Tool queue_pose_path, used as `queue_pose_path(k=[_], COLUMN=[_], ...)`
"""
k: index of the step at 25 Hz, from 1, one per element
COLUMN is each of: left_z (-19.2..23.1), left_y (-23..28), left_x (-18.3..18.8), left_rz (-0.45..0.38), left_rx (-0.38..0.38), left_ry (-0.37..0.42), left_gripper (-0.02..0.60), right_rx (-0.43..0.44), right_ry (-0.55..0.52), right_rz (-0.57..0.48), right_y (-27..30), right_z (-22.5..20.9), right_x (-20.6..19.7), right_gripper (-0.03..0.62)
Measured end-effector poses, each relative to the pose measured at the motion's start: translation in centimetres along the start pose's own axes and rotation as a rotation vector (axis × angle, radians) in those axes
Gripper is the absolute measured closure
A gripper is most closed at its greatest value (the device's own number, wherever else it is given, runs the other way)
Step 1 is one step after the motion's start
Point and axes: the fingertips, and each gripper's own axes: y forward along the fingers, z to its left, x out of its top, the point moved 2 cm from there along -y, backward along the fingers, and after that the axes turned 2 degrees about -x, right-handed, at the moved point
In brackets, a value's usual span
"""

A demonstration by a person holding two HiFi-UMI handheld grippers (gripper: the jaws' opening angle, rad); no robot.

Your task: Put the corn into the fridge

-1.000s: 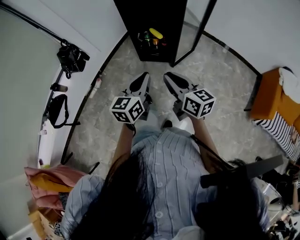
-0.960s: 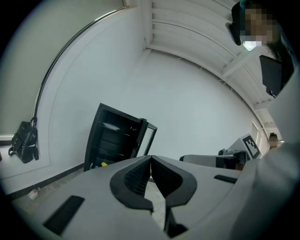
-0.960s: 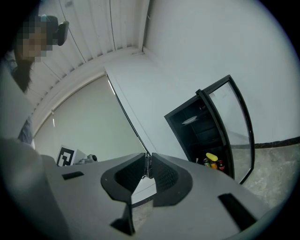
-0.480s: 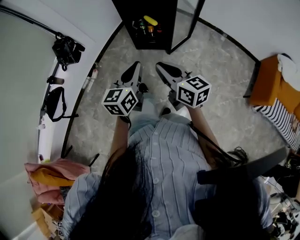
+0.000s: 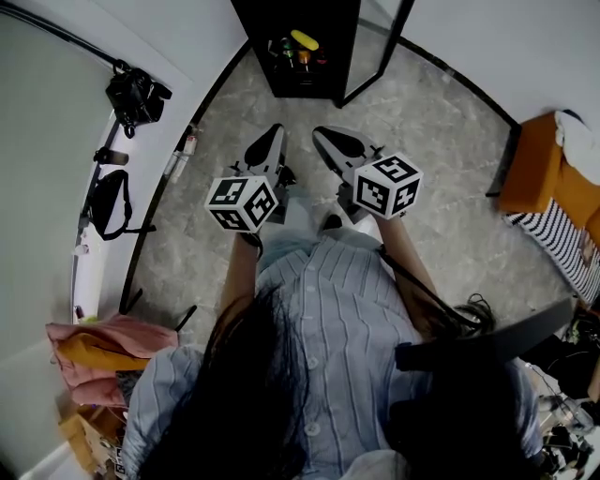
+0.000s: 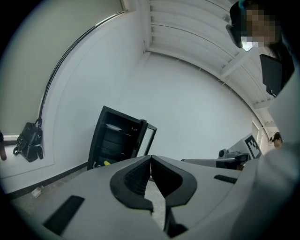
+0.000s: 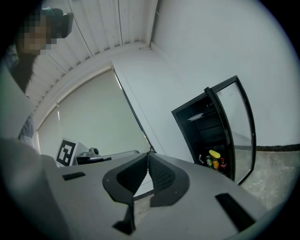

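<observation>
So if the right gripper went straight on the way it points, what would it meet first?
Probably the white wall just left of the open fridge, not the fridge itself. Nothing stands between, though depth is unclear.

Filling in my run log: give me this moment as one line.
left tool shut, empty | right tool just closed, empty | corn inside fridge | door open

This looks like a lived-in home room: small black fridge, stone-look floor, bags hanging on the wall, orange couch.
</observation>
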Motion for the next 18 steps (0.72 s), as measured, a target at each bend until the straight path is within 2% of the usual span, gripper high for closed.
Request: queue_pose_path(k=[8,18], left_z=[0.8,3.1], left_y=[-0.5,-1.0], left_x=[0.0,1.8], left_rz=[-0.002,-0.037], left_rx=[0.002,0.018], left_ry=[-0.006,-0.008], left_gripper=[0.572,0.572], right_rx=[0.014,0.029], right_ry=[-0.004,-0.033], right_rz=[0.026,0.043], right_y=[1.6,4.0], right_z=[0.5,1.5], right_x=[-0.3,0.3], right_gripper=[0.572,0.572])
